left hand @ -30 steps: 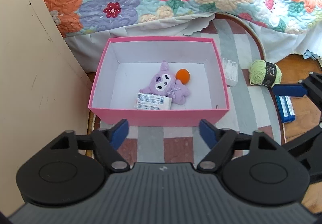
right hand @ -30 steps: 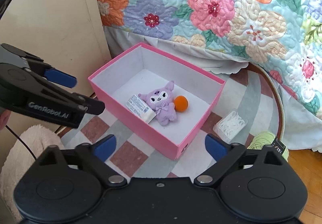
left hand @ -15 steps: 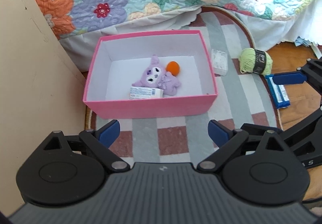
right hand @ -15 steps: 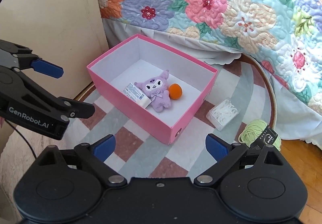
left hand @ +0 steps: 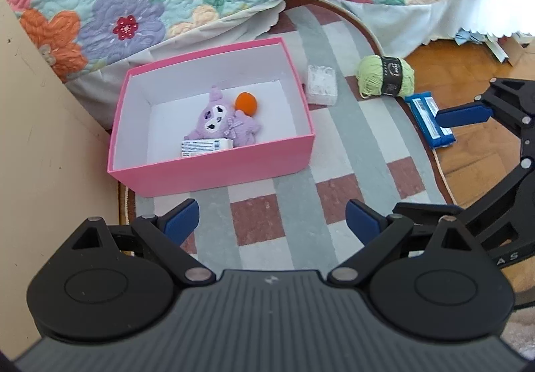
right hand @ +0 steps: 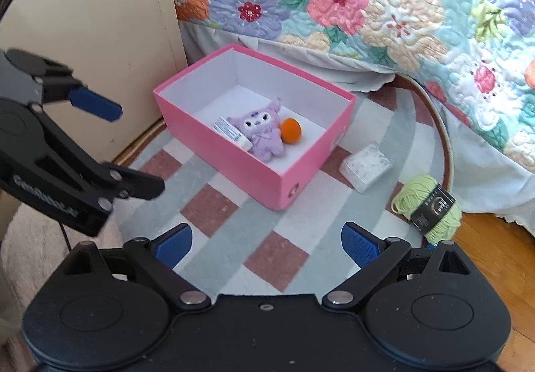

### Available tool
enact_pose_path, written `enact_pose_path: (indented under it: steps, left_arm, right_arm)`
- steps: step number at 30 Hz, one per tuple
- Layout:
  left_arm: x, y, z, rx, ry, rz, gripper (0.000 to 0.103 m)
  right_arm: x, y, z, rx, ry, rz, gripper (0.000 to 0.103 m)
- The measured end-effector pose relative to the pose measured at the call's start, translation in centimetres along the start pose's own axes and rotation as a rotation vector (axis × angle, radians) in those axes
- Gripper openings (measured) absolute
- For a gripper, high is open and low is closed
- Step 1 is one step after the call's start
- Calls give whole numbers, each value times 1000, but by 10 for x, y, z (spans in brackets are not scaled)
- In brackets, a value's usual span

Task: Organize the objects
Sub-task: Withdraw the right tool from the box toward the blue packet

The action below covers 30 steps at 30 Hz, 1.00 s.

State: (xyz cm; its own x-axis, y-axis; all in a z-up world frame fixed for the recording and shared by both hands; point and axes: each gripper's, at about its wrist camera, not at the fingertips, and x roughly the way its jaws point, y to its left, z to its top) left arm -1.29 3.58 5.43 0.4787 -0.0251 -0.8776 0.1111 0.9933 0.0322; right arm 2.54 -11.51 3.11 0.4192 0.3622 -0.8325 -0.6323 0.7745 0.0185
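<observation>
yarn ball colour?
Light green yarn ball with a black label band; clearest in the right wrist view.

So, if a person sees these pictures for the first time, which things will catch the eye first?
First the bright pink cardboard box on the checked rug, holding a purple plush toy, a round orange ball and a small white printed carton. Behind it hangs the big flowered quilt. To the box's right a green yarn ball lies at the rug's edge.

Pink box point(right hand: 302, 183) holds purple plush point(right hand: 262, 133), orange ball point(right hand: 291, 130); right tongs point(right hand: 265, 243) empty, spread wide.
</observation>
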Motion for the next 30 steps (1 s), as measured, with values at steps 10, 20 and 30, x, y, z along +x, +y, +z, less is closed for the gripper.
enact_pose_path:
  steps: [10, 20, 30]
  left_arm:
    - [18, -15, -6, -6, 54, -59, 95]
    - [39, -36, -6, 25, 89, -135, 95]
    - [63, -58, 7, -11, 95, -225, 94]
  right_arm:
    - [5, -19, -29, 39, 45, -3, 98]
    - [-9, -74, -60, 152, -29, 11, 98]
    - [-15, -109, -95, 197, -106, -29, 98]
